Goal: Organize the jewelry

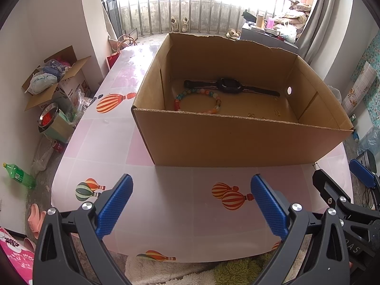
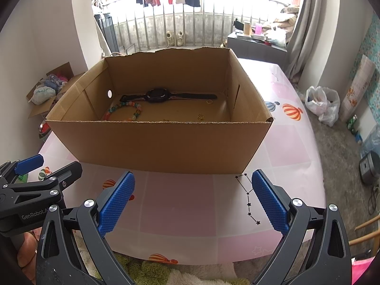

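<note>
Left gripper (image 1: 192, 198) hangs wide open and empty above the table (image 1: 166, 225). In the box (image 1: 237, 140) lie a bracelet (image 1: 197, 102), a watch (image 1: 229, 86) and small gold bits (image 2: 201, 116). Right gripper (image 2: 193, 196) gapes too, holding nothing.

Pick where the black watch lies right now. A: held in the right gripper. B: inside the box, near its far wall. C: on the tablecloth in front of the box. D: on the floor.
B: the watch lies flat on the floor of the box, along its far wall, behind the bead bracelet.
</note>
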Available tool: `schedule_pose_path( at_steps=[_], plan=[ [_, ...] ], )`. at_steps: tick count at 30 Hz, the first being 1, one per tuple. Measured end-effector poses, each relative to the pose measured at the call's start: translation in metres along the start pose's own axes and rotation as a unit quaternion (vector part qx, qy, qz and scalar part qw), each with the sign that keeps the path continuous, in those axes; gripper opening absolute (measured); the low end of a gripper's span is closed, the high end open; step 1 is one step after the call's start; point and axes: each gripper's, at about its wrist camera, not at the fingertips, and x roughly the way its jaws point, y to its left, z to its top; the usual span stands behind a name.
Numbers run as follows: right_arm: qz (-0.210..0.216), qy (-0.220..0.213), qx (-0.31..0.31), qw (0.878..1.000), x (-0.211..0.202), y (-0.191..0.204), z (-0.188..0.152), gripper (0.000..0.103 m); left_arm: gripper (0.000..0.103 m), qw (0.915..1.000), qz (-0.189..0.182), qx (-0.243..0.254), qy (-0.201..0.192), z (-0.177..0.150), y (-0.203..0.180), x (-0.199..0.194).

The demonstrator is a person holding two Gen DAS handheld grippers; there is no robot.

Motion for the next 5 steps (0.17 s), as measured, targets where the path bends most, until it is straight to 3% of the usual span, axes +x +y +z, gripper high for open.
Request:
schedule_pose_path(
  at_steps=[5],
  plan=[
    [0.0, 0.001, 0.0, 1.0, -0.0004, -0.0004, -0.0007, 0.095, 0.097, 1.0, 0.001, 0.0, 0.003, -0.0007, 0.0002, 0.0004]
  ],
)
